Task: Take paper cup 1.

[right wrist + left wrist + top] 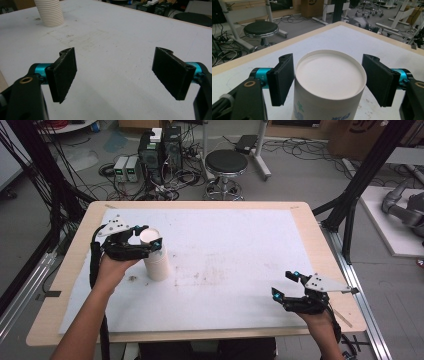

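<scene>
High view, left tool (148,237) jaws apart around cup stack (155,255), right tool (285,284) apart, hovering.

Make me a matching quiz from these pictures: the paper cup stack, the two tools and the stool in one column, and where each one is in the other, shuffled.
Things:
1. stack of paper cups
2. left tool
3. right tool
4. stool

Places or states:
A. open over bare table near the right front corner
B. on the floor beyond the table's far edge
C. upside down on the white table sheet, left side
D. jaws on either side of the top cup

Pairs: 1-C, 2-D, 3-A, 4-B
</scene>
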The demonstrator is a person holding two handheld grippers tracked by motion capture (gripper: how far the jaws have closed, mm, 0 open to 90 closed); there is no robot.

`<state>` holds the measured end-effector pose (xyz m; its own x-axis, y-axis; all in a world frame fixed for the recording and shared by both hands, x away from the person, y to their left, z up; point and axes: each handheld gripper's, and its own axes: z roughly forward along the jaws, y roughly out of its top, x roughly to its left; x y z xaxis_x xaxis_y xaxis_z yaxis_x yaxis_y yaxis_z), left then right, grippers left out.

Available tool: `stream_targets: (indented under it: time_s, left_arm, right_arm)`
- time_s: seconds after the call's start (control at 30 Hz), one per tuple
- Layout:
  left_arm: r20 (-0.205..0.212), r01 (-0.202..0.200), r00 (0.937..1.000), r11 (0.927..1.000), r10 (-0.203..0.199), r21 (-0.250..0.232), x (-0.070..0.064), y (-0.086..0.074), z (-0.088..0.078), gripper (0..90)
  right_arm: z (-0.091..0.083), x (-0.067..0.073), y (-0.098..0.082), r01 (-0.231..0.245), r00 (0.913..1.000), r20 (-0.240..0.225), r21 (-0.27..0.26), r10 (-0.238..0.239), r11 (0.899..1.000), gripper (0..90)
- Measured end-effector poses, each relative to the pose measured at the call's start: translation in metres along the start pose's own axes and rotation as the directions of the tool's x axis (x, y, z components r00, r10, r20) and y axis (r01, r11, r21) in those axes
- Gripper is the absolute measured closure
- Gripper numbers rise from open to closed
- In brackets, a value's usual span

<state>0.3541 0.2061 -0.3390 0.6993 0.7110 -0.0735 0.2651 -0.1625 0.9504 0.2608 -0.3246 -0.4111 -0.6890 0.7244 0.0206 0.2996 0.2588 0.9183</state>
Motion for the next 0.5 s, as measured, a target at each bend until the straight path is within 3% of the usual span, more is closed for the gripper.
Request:
stream_targets:
  time_s: [0.2, 0.5]
  left_arm:
    - [0.005, -0.006, 1.0000, 1.0000, 0.006, -0.004, 0.0008, 0.0001, -0.0007, 34.6]
    - [0.014, -0.003, 0.9999, 0.9993, 0.004, -0.036, 0.0007, 0.0075, -0.0055, 35.1]
  right_arm:
    - [0.0001, -0.0003, 0.0001, 0.003, 1.0000, 0.002, -0.002, -0.003, 1.000, 20.5]
    - [0.0004, -0.0003, 0.0002, 0.003, 1.0000, 0.000, -0.001, -0.003, 1.000, 20.5]
